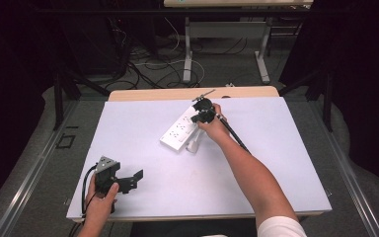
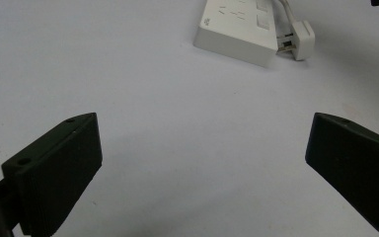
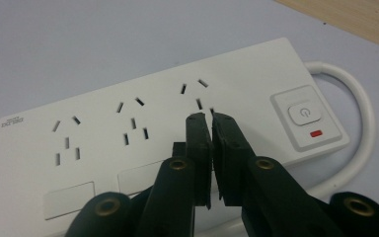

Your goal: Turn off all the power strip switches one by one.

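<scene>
My right gripper (image 3: 211, 118) hovers over the white power strip (image 3: 128, 128) mid-table, jaws nearly together with only a sliver between them, gripping nothing, I think. My left gripper (image 2: 202, 163) rests near the table's (image 1: 276, 163) front edge, jaws spread wide and empty.

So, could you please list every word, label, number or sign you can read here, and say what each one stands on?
Power symbol, a circle with a stroke: on the switch button of the white power strip.
Small grey brand mark at the strip's corner, right gripper view: too small to read.
Small grey mark on the strip's end, left gripper view: too blurred to read.
Nothing else bears text.
</scene>
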Tool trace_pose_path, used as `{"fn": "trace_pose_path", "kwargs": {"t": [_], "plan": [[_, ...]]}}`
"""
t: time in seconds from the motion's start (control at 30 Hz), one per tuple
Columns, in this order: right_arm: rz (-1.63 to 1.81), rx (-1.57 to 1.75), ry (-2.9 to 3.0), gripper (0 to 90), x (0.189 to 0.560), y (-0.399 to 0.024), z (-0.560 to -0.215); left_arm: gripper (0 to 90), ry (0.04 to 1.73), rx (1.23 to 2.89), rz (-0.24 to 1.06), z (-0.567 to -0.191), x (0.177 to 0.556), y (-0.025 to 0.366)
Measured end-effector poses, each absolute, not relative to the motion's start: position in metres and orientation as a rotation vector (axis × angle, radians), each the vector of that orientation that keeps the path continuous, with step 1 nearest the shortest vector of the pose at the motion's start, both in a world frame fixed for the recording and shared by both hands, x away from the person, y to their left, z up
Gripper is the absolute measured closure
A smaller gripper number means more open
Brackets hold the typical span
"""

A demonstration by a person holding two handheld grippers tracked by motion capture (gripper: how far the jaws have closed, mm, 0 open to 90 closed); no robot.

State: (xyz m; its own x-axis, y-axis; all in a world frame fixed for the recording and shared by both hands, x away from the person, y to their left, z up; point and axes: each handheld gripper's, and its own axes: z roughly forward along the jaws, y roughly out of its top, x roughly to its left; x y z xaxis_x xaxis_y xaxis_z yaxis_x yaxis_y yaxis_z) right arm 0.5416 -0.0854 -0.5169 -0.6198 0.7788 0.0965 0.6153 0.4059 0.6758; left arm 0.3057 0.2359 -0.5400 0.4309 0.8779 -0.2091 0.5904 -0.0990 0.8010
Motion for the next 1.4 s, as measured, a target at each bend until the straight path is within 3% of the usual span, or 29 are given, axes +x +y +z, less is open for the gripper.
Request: {"fn": "trace_pose_path", "kwargs": {"t": [0.83,1.4], "plan": [[0.967,1.205,2.454,83.1,0.538,-0.085,-0.526,0.8,1.262,1.799,0.404,-0.54,0.306,0.234],[1.006,1.217,2.472,90.0,0.539,-0.086,-0.527,0.8,1.257,1.804,0.406,-0.54,0.306,0.233]]}}
